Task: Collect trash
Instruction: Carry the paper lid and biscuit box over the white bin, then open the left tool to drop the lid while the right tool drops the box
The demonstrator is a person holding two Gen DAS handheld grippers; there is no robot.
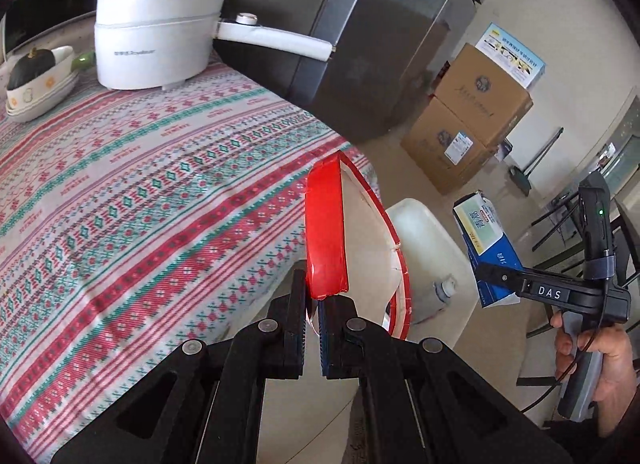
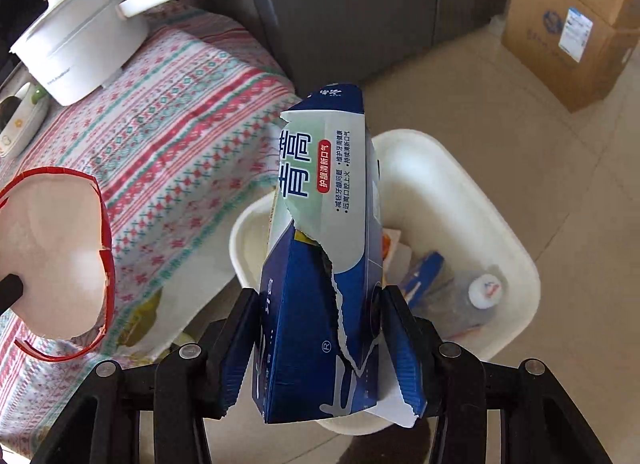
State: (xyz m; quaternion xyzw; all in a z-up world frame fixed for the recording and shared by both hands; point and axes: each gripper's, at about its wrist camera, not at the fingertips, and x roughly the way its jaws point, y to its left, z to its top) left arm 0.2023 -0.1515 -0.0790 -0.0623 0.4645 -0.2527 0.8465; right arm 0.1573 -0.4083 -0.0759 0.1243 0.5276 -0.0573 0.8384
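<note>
Your left tongs [image 1: 314, 306] were clenched on the red-rimmed paper bowl [image 1: 360, 232] at the tabletop [image 1: 140, 192] edge; your right tongs [image 2: 320, 348] gripped the torn blue box [image 2: 320, 264] over what seemed a white bin [image 2: 460, 168] holding trash.

Pot [image 1: 160, 48] on the table [image 1: 140, 184]; bin [image 2: 460, 192] on the floor beside it.

Worktop [image 1: 120, 192]: covered by red-and-green patterned cloth | white electric pot [image 1: 156, 36]: lidded, stood at far end, long handle overhanging the edge | white dish [image 1: 36, 92]: beside pot, held a dark squash | cardboard boxes [image 1: 468, 120]: stacked on floor near dark refrigerator [image 1: 360, 24]
</note>
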